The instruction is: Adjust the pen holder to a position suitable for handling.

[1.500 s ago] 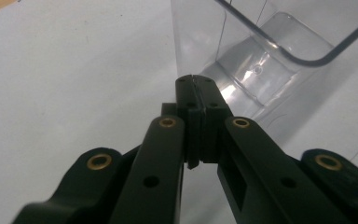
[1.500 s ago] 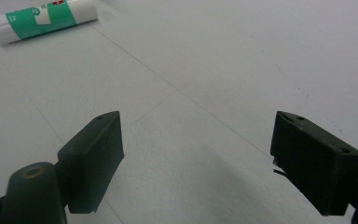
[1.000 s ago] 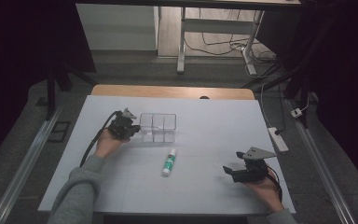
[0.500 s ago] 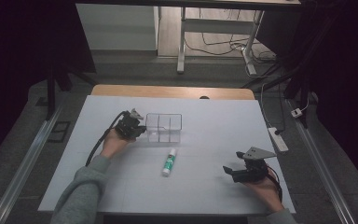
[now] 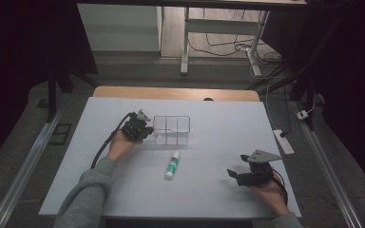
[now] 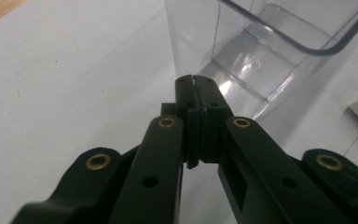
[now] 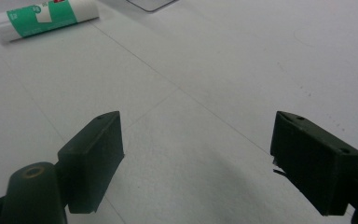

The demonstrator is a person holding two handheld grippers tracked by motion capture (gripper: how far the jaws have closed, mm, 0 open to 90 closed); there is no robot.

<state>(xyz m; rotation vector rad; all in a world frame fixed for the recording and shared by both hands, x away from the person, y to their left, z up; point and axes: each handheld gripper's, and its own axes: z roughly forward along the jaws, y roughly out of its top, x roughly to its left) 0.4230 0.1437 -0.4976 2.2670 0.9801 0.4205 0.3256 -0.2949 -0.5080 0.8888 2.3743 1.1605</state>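
A clear plastic divided box (image 5: 171,118) stands at the middle of the white table (image 5: 218,128). My left gripper (image 5: 148,130) is shut, its tips (image 6: 193,83) touching the box's (image 6: 261,60) lower left corner with nothing seen between the jaws. A white and green glue stick (image 5: 172,165) lies flat in front of the box. My right gripper (image 5: 232,174) is held open low over the table at the front right, pointing left. In the right gripper view its jaws (image 7: 196,163) stand wide apart over bare table, with the glue stick (image 7: 44,16) farther off.
A wooden strip (image 5: 176,92) runs along the table's far edge. A metal rail (image 5: 26,161) lies on the floor at the left, and a power strip (image 5: 283,141) with cables at the right. The left gripper's cable (image 5: 105,145) trails along the forearm.
The left gripper has moved right, and the clear box has slid a little to the right with it. The right gripper and the glue stick have stayed put.
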